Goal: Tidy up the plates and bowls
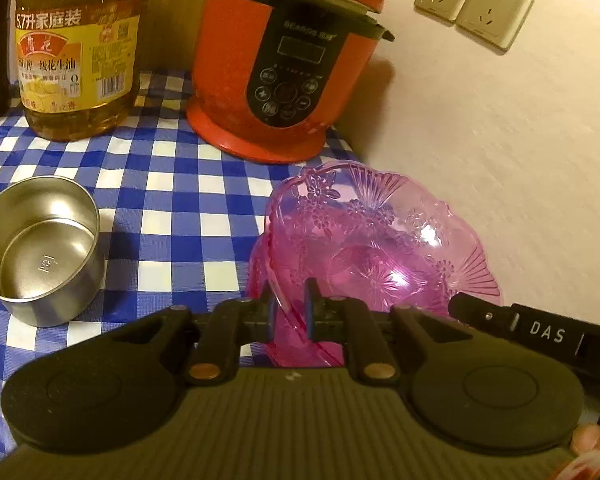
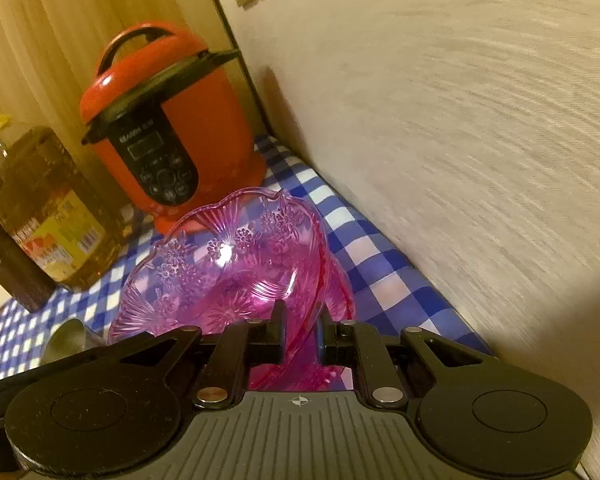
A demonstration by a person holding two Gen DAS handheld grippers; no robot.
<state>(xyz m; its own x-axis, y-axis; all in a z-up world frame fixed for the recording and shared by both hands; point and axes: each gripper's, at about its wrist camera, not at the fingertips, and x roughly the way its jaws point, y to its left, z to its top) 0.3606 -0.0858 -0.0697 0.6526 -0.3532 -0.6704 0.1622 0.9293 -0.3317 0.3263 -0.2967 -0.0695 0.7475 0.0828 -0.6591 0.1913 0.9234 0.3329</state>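
Note:
A pink see-through plastic bowl (image 1: pixel 364 248) with a flower pattern is tilted above the blue-and-white checked tablecloth (image 1: pixel 172 184), close to the wall. My left gripper (image 1: pixel 290 304) is shut on its near left rim. My right gripper (image 2: pixel 300 326) is shut on the rim of the same pink bowl (image 2: pixel 228 264), on its right side. The right gripper's body shows at the right edge of the left wrist view (image 1: pixel 540 332). A small steel bowl (image 1: pixel 40 248) stands upright and empty on the cloth to the left; its edge shows in the right wrist view (image 2: pixel 66 340).
A red electric pressure cooker (image 1: pixel 284 60) stands at the back by the wall corner. A large bottle of cooking oil (image 1: pixel 76 48) stands left of it. The pale wall (image 1: pixel 500 180) runs along the right, with two sockets (image 1: pixel 472 8).

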